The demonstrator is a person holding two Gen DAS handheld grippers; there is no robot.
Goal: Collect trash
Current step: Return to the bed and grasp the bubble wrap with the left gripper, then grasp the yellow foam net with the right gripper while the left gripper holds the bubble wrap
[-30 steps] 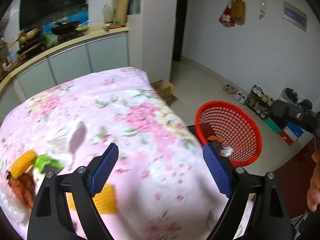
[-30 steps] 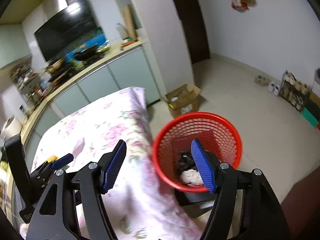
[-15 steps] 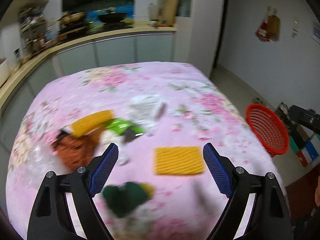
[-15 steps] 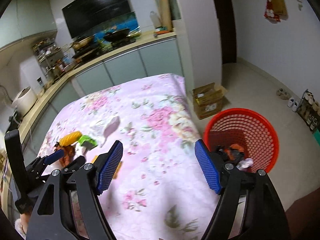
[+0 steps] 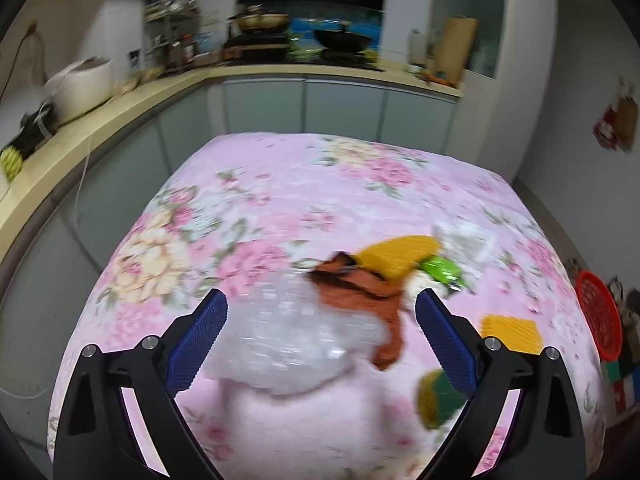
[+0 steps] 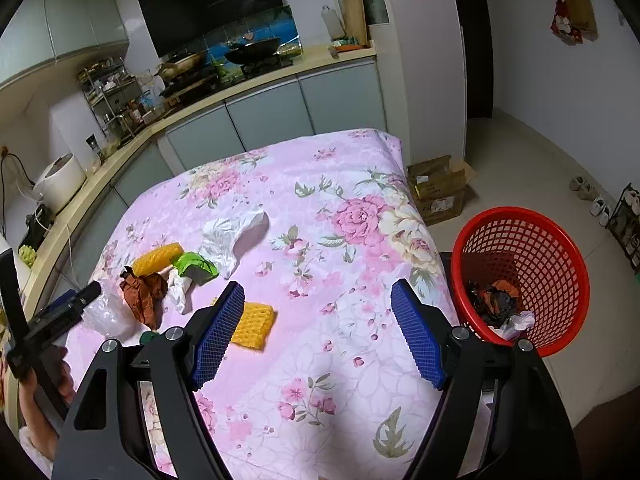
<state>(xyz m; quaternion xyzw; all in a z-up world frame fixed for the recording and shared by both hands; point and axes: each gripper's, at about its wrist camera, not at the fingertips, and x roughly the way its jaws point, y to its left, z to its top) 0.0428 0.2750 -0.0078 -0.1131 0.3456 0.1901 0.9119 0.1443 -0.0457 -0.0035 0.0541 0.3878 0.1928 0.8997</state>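
On the pink floral tablecloth [image 6: 340, 184] lies a pile of trash. It holds crumpled clear plastic [image 5: 304, 332], brown paper [image 5: 360, 292], a rolled yellow sponge [image 5: 400, 254], a green wrapper [image 5: 442, 268] and a white bag [image 6: 228, 240]. My left gripper [image 5: 322, 340] hovers over the clear plastic and brown paper; its jaws are opening and grip nothing. A flat yellow sponge [image 6: 252, 324] lies just past the left finger of my right gripper [image 6: 318, 334], which is open and empty above the cloth. The red basket [image 6: 560, 280] on the floor to the right holds trash [image 6: 496, 300].
A green-and-yellow sponge [image 5: 436, 398] lies near the left gripper's right finger. A cardboard box [image 6: 438, 188] stands on the floor behind the basket. Kitchen counters [image 5: 120, 96] run along the table's far and left sides. Shoes line the right wall.
The left wrist view swung from the basket side across the table to the trash pile, and its jaws spread wider. The right wrist view moved off the basket to over the table.
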